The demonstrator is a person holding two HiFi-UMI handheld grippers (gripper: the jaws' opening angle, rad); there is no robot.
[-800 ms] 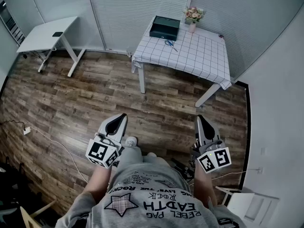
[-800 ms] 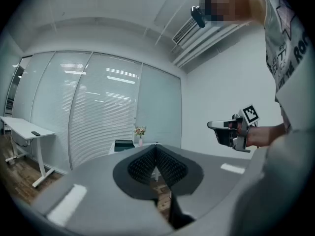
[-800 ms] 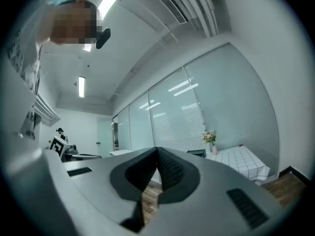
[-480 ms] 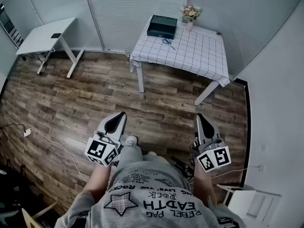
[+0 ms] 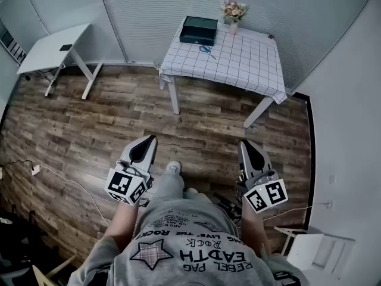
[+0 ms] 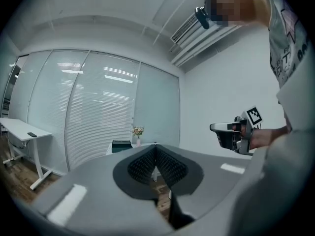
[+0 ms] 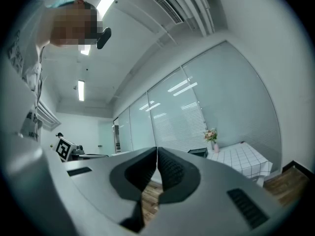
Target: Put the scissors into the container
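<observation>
Blue-handled scissors (image 5: 206,50) lie on a table with a white checked cloth (image 5: 238,61) far across the room. A dark green box-shaped container (image 5: 199,30) stands at that table's back left corner, just behind the scissors. My left gripper (image 5: 149,142) and right gripper (image 5: 244,145) are held level at waist height, well short of the table, both shut with nothing between the jaws. In the left gripper view the container (image 6: 121,145) shows small beyond the closed left gripper (image 6: 155,149). The right gripper (image 7: 157,152) points toward the same table (image 7: 242,161).
A vase of flowers (image 5: 233,14) stands beside the container. A white desk (image 5: 50,49) stands at the left wall. Wooden floor (image 5: 89,130) lies between me and the table. A cable (image 5: 59,177) runs across the floor at the left. A white chair (image 5: 309,249) is at the lower right.
The table, container and scissors have shifted slightly up and left in the head view. One foot has stepped forward. Both grippers stay shut.
</observation>
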